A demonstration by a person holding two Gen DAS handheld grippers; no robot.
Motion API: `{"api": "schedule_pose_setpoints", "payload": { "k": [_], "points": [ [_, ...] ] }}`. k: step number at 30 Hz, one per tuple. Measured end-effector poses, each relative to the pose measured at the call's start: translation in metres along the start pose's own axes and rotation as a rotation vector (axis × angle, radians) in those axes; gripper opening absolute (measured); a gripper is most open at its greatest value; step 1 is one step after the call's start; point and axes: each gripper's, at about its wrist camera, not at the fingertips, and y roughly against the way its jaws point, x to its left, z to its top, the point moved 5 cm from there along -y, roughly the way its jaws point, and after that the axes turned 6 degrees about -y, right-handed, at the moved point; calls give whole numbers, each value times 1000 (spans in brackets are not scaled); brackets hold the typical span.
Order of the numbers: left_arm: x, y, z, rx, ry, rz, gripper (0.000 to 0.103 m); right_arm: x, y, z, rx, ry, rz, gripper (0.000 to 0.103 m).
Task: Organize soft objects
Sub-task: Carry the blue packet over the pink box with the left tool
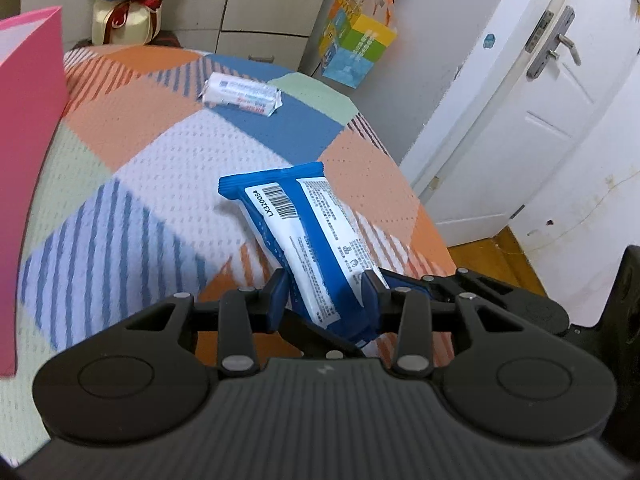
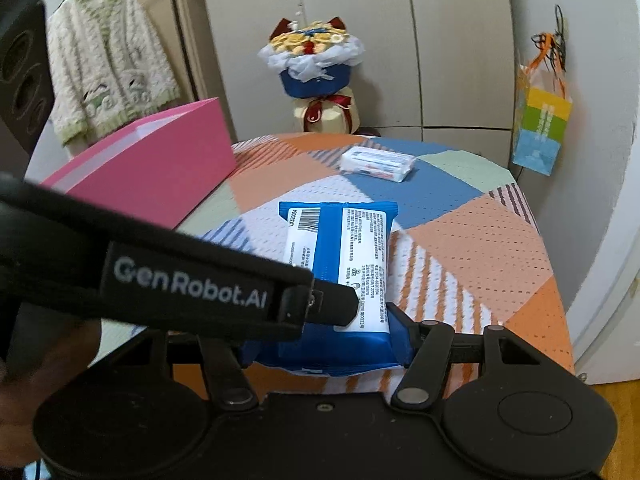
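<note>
The pink box stands open at the far left of the patchwork bedspread, and its inside cannot be seen from either camera. Nearer than the box, the blue wipes pack is lifted off the bedspread, barcode side up, pinched by both claws at once: the left gripper clamps one edge narrowly, while the right gripper spans its near end (the left gripper's strap hides one jaw). A white tissue pack lies beyond the wipes, right of the box.
</note>
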Motion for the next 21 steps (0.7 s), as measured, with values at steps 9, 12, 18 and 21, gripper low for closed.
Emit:
{"api": "schedule_pose_setpoints", "payload": {
  "k": [9,12,18,21],
  "points": [
    [1,55,-30,14,14,-44,37,41,38,-9,69,80,22,66],
    [1,81,-38,-32,-4,-65,37,58,55,-8,77,123,35,66],
    [11,132,-40,-135,-13,-56,37,99,83,4,19,245,51,67],
    [21,153,-35,-172,-21,-21,37,119,88,16,-4,286,80,67]
  ]
}}
